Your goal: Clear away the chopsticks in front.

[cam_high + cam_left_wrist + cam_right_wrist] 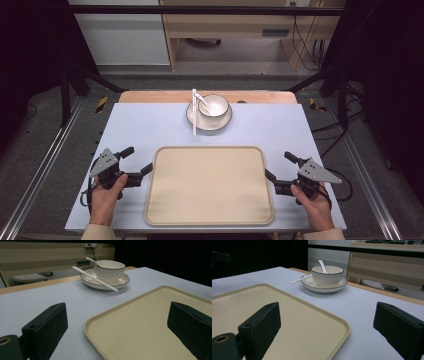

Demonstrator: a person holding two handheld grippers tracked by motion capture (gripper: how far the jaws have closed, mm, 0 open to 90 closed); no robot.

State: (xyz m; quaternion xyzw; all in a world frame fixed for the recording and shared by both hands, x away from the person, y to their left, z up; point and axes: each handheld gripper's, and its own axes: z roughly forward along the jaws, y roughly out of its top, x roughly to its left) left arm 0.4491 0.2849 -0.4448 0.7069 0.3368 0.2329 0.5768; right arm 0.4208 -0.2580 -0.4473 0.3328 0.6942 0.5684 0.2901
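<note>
Pale blue tabletop fills the middle of the high view, with dark floor and wooden furniture across the top of the frame. At lower centre lies a beige tray, empty. Above it, at upper centre, a white plate carries a white bowl with a spoon leaning in it. White chopsticks rest across the plate's left rim, pointing up and down the frame.

At lower left, the left gripper sits just beside the tray's left edge, held by the left hand. Its jaws are spread wide; in the left gripper view one hangs over the tabletop and the other over the tray. At lower right, the right gripper sits just beside the tray's right edge, held by the right hand. Its jaws are likewise spread, pinching nothing, one over the tray and one over the tabletop in the right gripper view.
</note>
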